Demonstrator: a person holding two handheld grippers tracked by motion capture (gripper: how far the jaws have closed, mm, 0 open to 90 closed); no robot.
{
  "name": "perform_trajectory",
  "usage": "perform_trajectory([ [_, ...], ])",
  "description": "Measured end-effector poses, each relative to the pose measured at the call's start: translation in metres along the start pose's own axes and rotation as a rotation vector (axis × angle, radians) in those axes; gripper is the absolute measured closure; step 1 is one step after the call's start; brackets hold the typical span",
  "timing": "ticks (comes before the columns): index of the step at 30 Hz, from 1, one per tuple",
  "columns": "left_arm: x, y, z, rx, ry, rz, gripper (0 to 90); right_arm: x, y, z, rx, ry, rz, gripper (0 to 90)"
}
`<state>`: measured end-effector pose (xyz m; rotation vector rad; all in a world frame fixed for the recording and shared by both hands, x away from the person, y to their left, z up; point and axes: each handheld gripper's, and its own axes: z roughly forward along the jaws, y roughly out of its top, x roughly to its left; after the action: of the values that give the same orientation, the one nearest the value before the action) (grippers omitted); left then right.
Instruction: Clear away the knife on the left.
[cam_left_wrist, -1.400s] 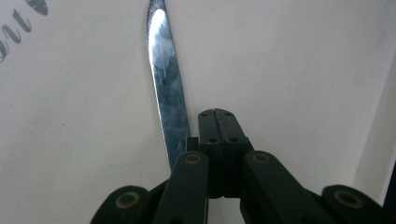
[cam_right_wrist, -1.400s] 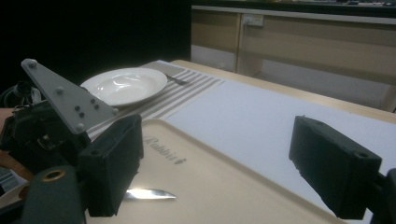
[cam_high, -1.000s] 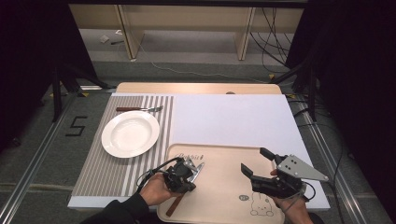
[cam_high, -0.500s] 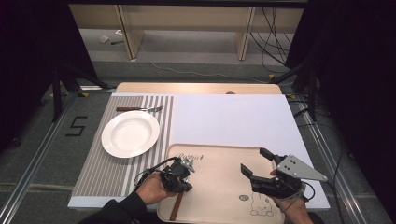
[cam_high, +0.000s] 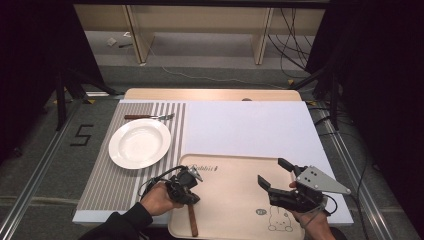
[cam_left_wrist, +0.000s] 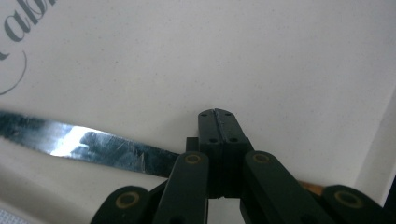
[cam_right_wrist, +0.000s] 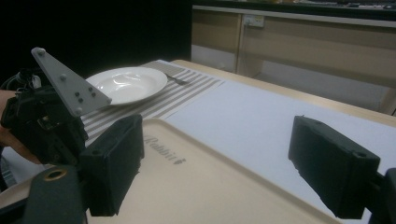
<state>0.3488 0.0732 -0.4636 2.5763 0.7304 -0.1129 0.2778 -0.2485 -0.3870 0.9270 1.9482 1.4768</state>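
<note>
Left gripper (cam_left_wrist: 218, 122) — jaws clamped on the steel-bladed, brown wooden-handled knife (cam_left_wrist: 88, 145); right gripper (cam_high: 278, 172), at its three o'clock — jaws apart, over the beige tray (cam_high: 235, 200).

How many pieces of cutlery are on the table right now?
2. A fork lies on the striped mat behind the plate. A knife lies on the tray, clamped in the shut left gripper. Others may be hidden.

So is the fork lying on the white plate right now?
No, the fork lies on the striped mat just beyond the plate, apart from its rim.
</note>
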Motion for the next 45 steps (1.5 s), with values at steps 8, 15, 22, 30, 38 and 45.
perform_trajectory([
  [8,-0.008,-0.002,-0.001,0.052,-0.026,0.03,89.6,0.0,-0.001,0.001,0.008,0.0,-0.006,19.3],
  [15,0.001,-0.008,-0.007,0.11,-0.043,0.02,89.6,0.0,-0.001,0.001,0.009,-0.001,-0.005,19.3],
  [22,0.012,-0.013,-0.012,0.11,-0.028,-0.011,89.6,0.0,0.0,0.0,0.006,0.001,-0.003,19.3],
  [30,0.014,-0.013,-0.013,0.106,-0.016,-0.013,89.6,0.0,0.0,0.001,0.005,0.002,-0.009,19.4],
  [38,0.013,-0.013,-0.013,0.072,-0.021,-0.009,75.4,0.0,-0.001,0.002,0.012,0.004,-0.01,19.4],
  [45,0.008,-0.011,-0.015,0.017,-0.059,0.005,54.4,0.001,0.0,0.002,0.011,0.005,-0.008,19.4],
])
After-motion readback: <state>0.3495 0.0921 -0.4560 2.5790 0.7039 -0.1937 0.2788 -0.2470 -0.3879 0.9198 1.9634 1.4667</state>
